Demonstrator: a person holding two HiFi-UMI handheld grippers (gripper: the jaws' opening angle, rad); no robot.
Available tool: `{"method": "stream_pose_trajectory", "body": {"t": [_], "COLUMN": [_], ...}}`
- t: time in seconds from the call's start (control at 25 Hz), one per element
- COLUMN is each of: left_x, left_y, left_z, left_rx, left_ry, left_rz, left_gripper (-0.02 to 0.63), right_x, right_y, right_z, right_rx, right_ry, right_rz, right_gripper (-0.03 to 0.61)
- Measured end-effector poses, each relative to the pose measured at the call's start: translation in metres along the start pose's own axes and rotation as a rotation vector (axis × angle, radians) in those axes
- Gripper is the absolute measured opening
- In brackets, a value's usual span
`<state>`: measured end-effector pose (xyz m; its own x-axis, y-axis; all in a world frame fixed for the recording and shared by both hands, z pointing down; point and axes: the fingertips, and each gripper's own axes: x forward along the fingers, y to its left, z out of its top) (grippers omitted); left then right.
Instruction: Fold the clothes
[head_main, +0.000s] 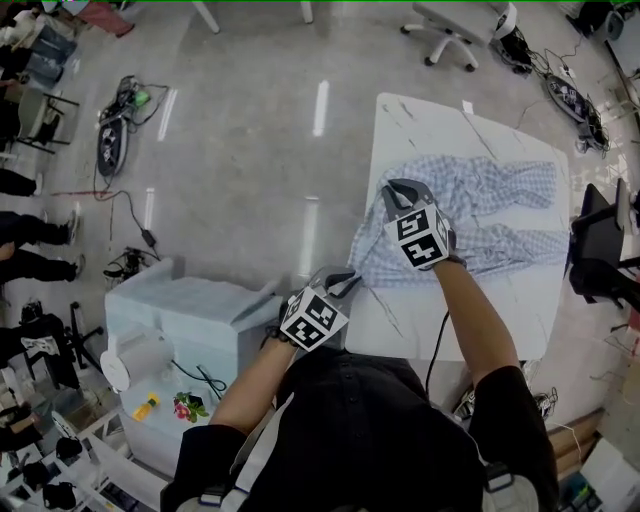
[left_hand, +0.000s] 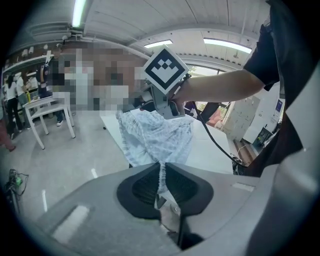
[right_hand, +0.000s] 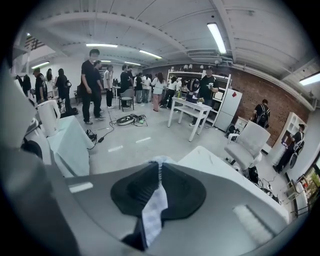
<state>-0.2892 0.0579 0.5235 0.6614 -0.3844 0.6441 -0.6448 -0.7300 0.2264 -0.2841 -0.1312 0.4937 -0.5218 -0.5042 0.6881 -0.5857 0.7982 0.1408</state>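
A light blue checked garment lies spread across the white table, its near edge lifted off the table's left side. My left gripper is shut on one end of that edge; in the left gripper view the cloth rises from between its jaws toward the other gripper. My right gripper is shut on the other end of the edge, further along the table's left side. In the right gripper view a strip of checked cloth is pinched between the jaws.
A pale blue box with a white kettle stands left of me on the floor. Cables lie on the floor further left. An office chair stands beyond the table, a black chair at its right. People stand in the background.
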Motion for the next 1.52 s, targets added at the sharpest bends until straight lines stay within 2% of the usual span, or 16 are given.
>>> {"method": "stream_pose_trajectory", "body": {"t": [0.6, 0.96, 1.04, 1.16, 1.2, 1.28, 1.52], "left_x": [-0.035, -0.043, -0.043, -0.043, -0.043, -0.046, -0.055], "left_y": [0.028, 0.036, 0.036, 0.034, 0.034, 0.036, 0.042], "left_z": [-0.028, -0.043, -0.044, -0.047, -0.048, -0.049, -0.046], "left_rx": [-0.084, -0.142, -0.143, -0.143, -0.144, -0.141, -0.108], "left_ry": [0.004, 0.013, 0.019, 0.031, 0.035, 0.044, 0.051], "left_rz": [0.066, 0.129, 0.131, 0.132, 0.134, 0.144, 0.16], "left_gripper": [0.034, 0.041, 0.049, 0.05, 0.066, 0.146, 0.164], "right_x": [0.073, 0.098, 0.099, 0.098, 0.097, 0.096, 0.088], "right_y": [0.071, 0.099, 0.102, 0.103, 0.103, 0.104, 0.113], "right_z": [0.057, 0.06, 0.061, 0.061, 0.062, 0.063, 0.059], "right_rx": [-0.092, -0.123, -0.124, -0.129, -0.127, -0.118, -0.136], "right_ry": [-0.001, 0.007, 0.003, -0.002, -0.006, -0.011, 0.009], "right_rz": [0.13, 0.201, 0.213, 0.223, 0.224, 0.229, 0.252], "right_gripper": [0.025, 0.03, 0.06, 0.064, 0.066, 0.091, 0.169]}}
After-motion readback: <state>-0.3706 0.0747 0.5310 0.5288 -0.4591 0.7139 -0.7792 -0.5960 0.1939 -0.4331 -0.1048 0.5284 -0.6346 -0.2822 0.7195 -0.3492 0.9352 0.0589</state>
